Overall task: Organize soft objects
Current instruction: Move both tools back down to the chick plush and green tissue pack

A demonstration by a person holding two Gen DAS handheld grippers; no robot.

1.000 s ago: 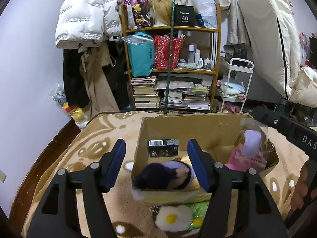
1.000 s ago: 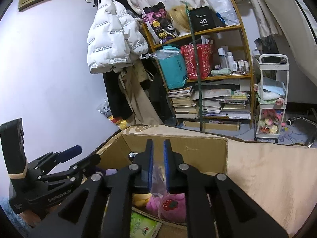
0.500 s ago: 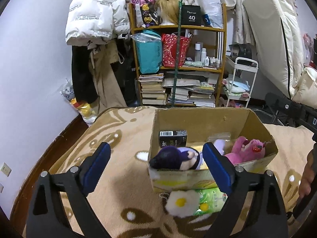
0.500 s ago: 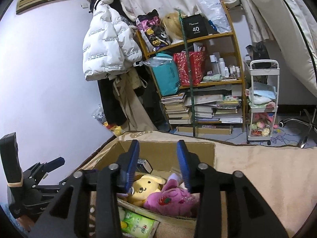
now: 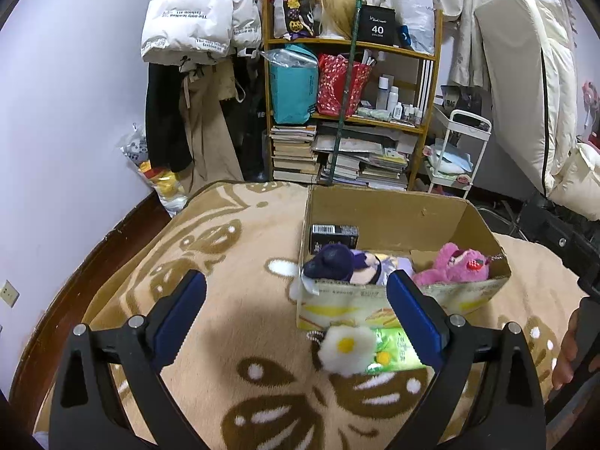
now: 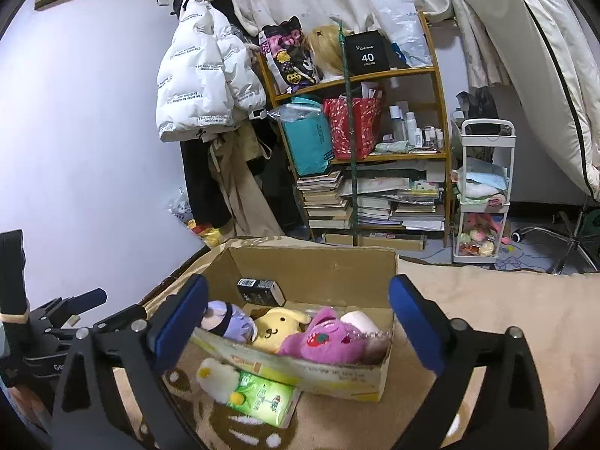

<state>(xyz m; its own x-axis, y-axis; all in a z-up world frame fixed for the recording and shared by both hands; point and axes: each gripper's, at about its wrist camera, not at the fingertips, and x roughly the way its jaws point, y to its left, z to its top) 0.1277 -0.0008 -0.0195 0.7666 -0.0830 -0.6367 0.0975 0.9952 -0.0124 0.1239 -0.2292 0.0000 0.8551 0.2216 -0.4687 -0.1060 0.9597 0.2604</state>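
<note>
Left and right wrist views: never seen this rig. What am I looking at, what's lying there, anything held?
No robot arm: a person carries a two-finger gripper in each hand, each with a fisheye camera looking along its blue-padded fingers. One picture comes from the left gripper, the other from the right gripper. Both face a cardboard box on a patterned beige blanket. In the box lie a pink plush, a yellow plush, a purple doll and a small black box. In front of it lie a fried-egg plush and a green packet. Nothing is held: both grippers' jaws are opening, empty.

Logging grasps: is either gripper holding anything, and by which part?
Nothing: left gripper and right gripper jaws are opening, nothing between them.
</note>
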